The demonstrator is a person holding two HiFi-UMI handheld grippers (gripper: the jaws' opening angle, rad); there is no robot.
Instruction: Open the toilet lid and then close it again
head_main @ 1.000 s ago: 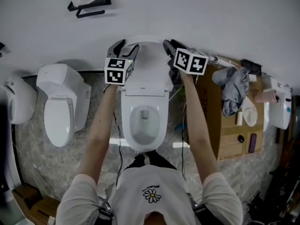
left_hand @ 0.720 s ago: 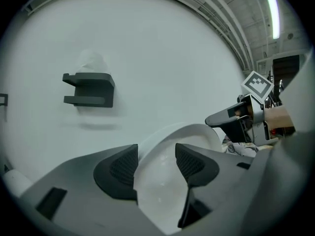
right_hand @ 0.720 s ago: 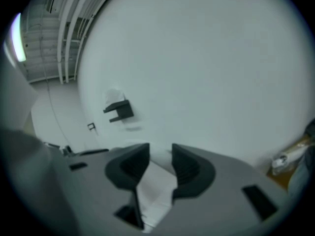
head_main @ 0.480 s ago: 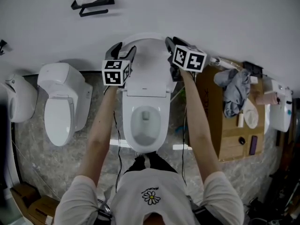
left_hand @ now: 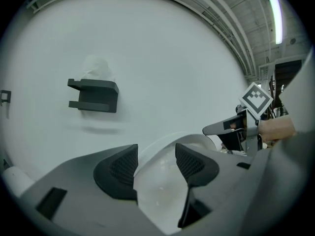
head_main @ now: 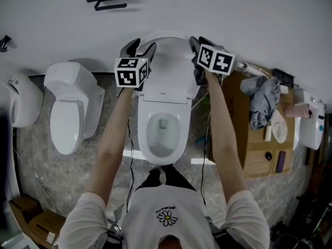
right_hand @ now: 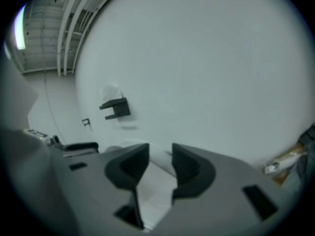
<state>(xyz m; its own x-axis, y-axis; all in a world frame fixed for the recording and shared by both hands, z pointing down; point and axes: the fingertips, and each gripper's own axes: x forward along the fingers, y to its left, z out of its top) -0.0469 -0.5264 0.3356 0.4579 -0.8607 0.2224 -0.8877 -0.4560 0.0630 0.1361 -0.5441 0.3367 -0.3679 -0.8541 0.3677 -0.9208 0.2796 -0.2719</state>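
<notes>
Toilet lid of glossy white plastic point(head_main: 167, 61) stands raised against the pale wall point(head_main: 244, 14), above the white ceramic bowl point(head_main: 162, 152). The left gripper point(head_main: 139, 47) pinches its left edge. The right gripper point(head_main: 197, 43) pinches its right edge, jaws just eased slightly wider. If that hold loosens further, the lid could slip and slam down.

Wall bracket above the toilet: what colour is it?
The bracket is black; clearest in the left gripper view.
</notes>
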